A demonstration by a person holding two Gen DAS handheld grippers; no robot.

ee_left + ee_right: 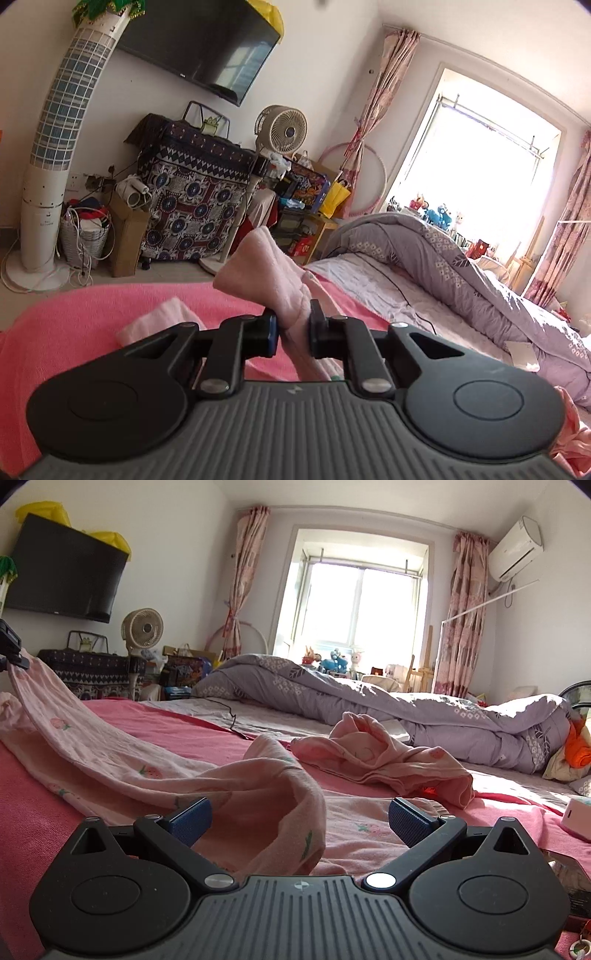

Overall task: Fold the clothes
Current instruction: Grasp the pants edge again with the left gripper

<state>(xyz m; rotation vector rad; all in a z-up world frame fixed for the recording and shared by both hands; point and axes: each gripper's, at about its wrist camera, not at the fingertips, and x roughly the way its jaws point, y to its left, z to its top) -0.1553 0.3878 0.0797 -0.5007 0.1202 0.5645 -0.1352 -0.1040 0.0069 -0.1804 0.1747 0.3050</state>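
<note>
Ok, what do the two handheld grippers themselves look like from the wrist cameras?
Both match: a grey ribbed body, two round black discs at its sides, black linkage arms with silver pivot bolts. The right gripper has blue textured pads; the left gripper shows a blue pad edge. No cables or sleeves visible.

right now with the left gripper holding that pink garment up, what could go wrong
The left gripper pinches only a bunched end of the pink garment, so the fabric may slip out as it lifts. The right gripper is open with a fold lying loosely between its pads; closing there could grab the wrong layer. Dragging could snag the second pink garment.
</note>
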